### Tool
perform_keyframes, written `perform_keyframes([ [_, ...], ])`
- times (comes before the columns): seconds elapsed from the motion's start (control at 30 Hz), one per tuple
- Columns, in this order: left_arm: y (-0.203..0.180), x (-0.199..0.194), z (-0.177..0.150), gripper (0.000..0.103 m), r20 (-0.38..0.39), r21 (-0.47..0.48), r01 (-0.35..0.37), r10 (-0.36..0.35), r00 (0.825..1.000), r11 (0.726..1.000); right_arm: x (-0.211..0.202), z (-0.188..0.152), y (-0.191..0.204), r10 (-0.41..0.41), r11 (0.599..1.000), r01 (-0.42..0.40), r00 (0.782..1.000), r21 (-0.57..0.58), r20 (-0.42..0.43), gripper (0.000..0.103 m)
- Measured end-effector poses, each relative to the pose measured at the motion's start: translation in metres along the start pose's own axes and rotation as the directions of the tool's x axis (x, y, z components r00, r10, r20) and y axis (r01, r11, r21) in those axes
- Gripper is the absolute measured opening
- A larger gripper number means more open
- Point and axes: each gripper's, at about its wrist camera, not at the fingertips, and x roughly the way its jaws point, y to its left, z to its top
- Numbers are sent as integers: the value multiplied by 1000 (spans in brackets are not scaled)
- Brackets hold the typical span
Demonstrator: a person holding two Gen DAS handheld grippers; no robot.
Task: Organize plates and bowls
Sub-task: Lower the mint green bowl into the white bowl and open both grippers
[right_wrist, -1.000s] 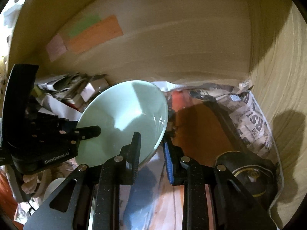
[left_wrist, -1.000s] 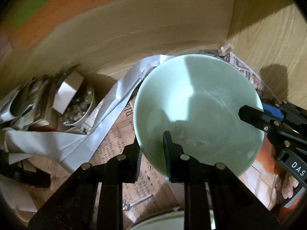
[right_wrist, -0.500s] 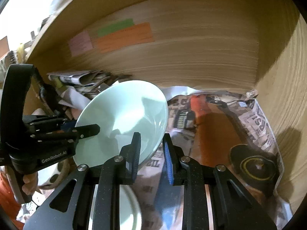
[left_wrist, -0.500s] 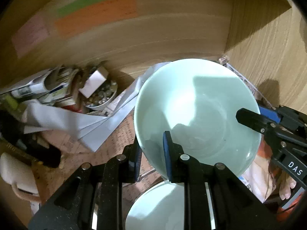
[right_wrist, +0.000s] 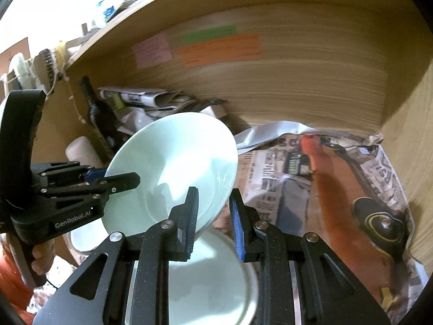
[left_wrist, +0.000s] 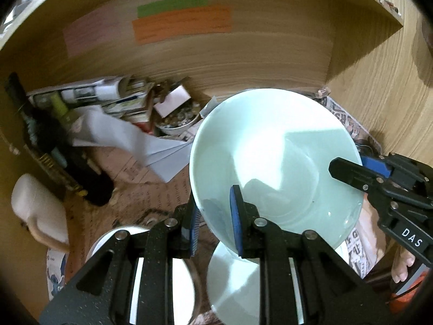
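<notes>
Both claws are clamped on the rim of one pale green bowl. The left claw is closed on the near left part of the rim, with one blue-padded finger inside the bowl and the other against its outer wall. The right claw is closed on the opposite edge in the same way, the rim being pinched between its two ribbed pads. In the left wrist view the right claw is seen reaching over the bowl's right edge; in the right wrist view the left claw is seen gripping the bowl's left edge.

The bowl is held clear of the surface, tilted, its open side turned toward the left wrist camera. It is wide and shallow, glossy, of a plain mint colour, and empty; a bright patch of light and the shadows of the fingers lie across its inside.

Directly beneath the bowl, a second pale dish is seen, blurred, below the fingers. Newspaper is spread over the wooden shelf floor. Behind, coloured paper notes are stuck to the wooden back panel, and a dark bottle lies to the left among loose papers.
</notes>
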Motion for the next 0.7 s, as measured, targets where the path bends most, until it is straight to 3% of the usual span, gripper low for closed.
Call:
perform_keyframes([
  [0.7, 68, -42, -71, 21, 23, -146, -86, 90, 996, 986, 19, -14, 81, 118, 987, -123, 991, -102, -56, 21],
])
